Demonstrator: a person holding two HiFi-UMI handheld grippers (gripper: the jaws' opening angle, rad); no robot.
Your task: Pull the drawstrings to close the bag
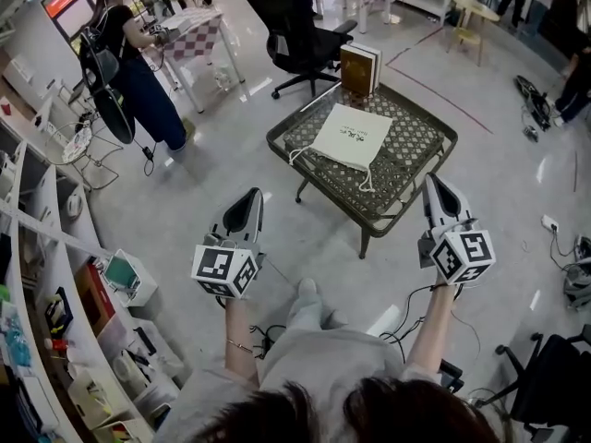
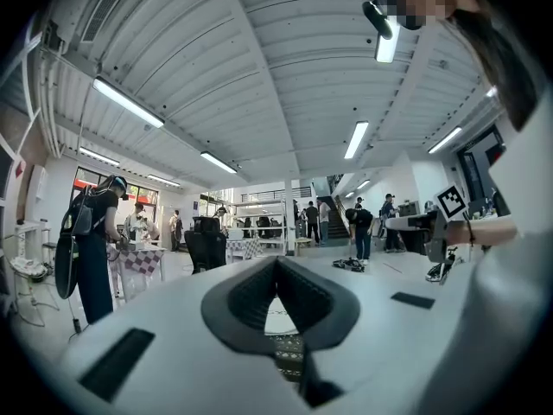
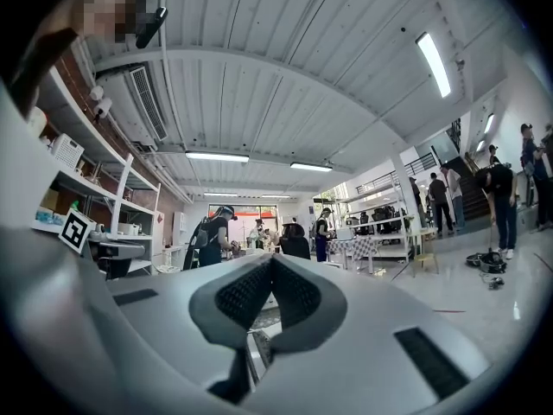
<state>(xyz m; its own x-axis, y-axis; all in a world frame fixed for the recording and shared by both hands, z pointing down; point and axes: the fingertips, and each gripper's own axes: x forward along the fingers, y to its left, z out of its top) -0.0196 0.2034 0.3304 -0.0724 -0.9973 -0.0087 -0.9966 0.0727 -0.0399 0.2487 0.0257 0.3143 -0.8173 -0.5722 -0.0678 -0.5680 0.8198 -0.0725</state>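
A cream drawstring bag (image 1: 351,135) lies flat on a low dark lattice table (image 1: 434,137), its white strings (image 1: 366,181) trailing off the near edge of the bag. My left gripper (image 1: 251,197) is held in the air short of the table, to its near left, jaws shut and empty. My right gripper (image 1: 433,182) hovers over the table's near right edge, also shut with nothing in it. In the left gripper view the left gripper (image 2: 276,262) has its pads closed together, and in the right gripper view the right gripper (image 3: 271,260) looks the same; only a sliver of table shows below.
A brown box (image 1: 360,68) stands at the table's far corner, with a black office chair (image 1: 295,30) behind it. A person in dark clothes (image 1: 129,63) works at a checkered table far left. White shelving (image 1: 55,275) lines my left. Cables (image 1: 406,330) lie on the floor.
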